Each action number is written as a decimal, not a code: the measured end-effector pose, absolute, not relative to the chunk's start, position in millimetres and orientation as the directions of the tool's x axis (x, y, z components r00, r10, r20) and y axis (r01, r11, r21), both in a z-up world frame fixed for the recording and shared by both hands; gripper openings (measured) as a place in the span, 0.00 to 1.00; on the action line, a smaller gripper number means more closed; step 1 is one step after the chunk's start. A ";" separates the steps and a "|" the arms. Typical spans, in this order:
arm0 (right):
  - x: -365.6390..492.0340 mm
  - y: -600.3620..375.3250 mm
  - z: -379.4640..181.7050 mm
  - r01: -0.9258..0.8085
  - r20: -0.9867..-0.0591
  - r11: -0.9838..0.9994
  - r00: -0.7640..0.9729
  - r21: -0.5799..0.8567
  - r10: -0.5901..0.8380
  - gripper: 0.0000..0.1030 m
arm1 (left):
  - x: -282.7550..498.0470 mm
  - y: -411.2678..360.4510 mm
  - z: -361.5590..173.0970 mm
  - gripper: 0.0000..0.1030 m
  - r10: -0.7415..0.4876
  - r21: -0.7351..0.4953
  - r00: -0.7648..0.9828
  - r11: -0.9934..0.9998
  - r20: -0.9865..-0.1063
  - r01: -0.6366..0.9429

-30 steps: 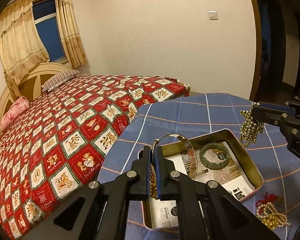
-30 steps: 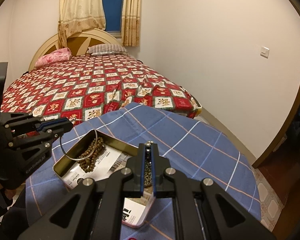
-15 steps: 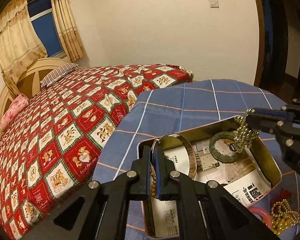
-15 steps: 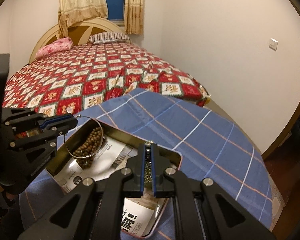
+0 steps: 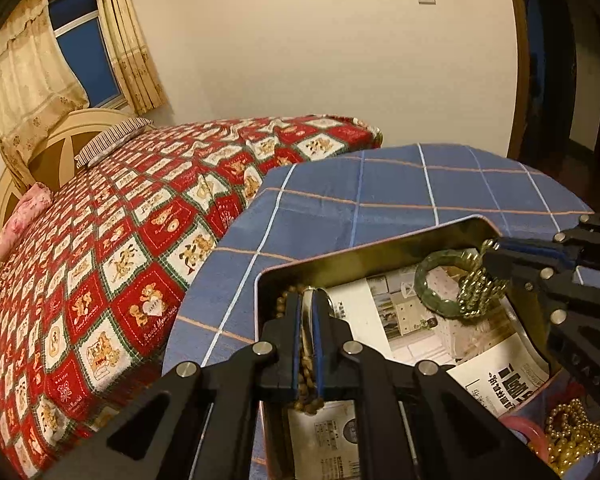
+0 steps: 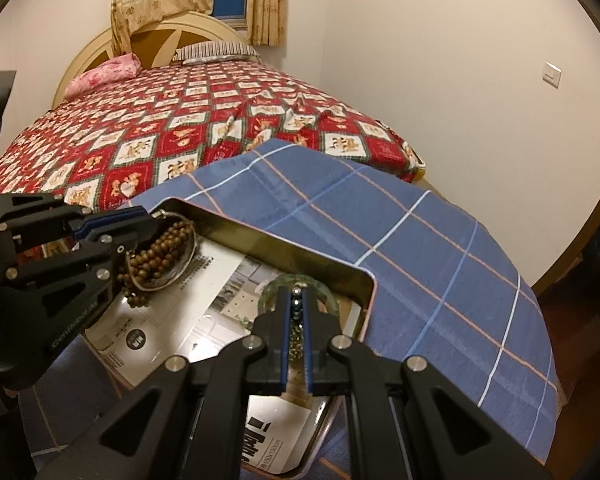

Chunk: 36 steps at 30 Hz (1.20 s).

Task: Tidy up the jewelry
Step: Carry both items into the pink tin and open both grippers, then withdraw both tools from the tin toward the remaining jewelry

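Both grippers lower jewelry into the tin

The left gripper [image 5: 309, 316] is clamped on a silver bangle [image 6: 180, 268] and wooden beads [image 6: 156, 256] at the tin's [image 5: 380, 248] left end. The right gripper [image 6: 296, 312], lower centre, pinches a limp, slippery gold bead chain [image 5: 478, 292] over the stiff, breakable green bangle [image 5: 440, 288]; hold it by a bunched loop.

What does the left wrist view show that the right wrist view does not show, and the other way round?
Only the left wrist view shows the gold bead pile and a pink ring lying on the cloth outside the tin, and the dark doorway.

Only the right wrist view shows the wooden beads and metal bangle hanging clearly from the left gripper.

Both show the tin, the green bangle, the right gripper shut on a metal bead chain, and the bed.
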State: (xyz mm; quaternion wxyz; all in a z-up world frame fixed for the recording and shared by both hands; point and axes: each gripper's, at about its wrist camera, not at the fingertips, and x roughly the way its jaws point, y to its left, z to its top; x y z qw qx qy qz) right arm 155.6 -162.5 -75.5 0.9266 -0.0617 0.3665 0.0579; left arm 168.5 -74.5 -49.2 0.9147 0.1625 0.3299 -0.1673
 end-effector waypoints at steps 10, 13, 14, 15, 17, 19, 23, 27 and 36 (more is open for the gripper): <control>144.3 -172.4 -73.5 -0.111 -0.667 0.992 0.744 -0.056 0.046 0.40 | 155.0 -58.0 -26.4 0.81 -0.184 0.181 0.794 0.921 -0.579 0.345; 139.7 -173.6 -71.5 -0.103 -0.659 0.993 0.751 -0.054 0.041 0.47 | 152.0 -57.7 -25.8 0.81 -0.161 0.200 0.795 0.921 -0.584 0.334; 138.0 -174.0 -71.1 -0.101 -0.661 0.993 0.750 -0.055 0.040 0.47 | 150.6 -57.2 -25.7 0.81 -0.162 0.200 0.794 0.920 -0.585 0.336; 136.4 -174.3 -70.8 -0.099 -0.661 0.994 0.750 -0.054 0.038 0.47 | 148.5 -56.4 -25.9 0.81 -0.163 0.200 0.794 0.921 -0.586 0.336; 132.9 -174.3 -69.7 -0.097 -0.657 0.994 0.753 -0.050 0.040 0.48 | 144.9 -55.3 -26.7 0.81 -0.156 0.203 0.793 0.921 -0.589 0.333; 129.2 -174.2 -69.0 -0.095 -0.656 0.994 0.753 -0.048 0.040 0.52 | 140.0 -53.9 -27.8 0.81 -0.156 0.202 0.792 0.921 -0.591 0.332; 122.2 -172.3 -69.6 -0.097 -0.654 0.994 0.755 -0.058 0.036 0.55 | 132.0 -52.4 -30.7 0.81 -0.147 0.212 0.791 0.920 -0.593 0.330; 117.2 -173.9 -71.7 -0.092 -0.656 0.995 0.753 -0.047 0.038 0.55 | 122.7 -50.4 -32.6 0.81 -0.147 0.218 0.793 0.917 -0.591 0.333; 94.2 -182.4 -77.2 -0.065 -0.659 0.997 0.752 -0.046 0.019 0.58 | 92.8 -39.7 -39.7 0.81 -0.120 0.247 0.802 0.916 -0.585 0.317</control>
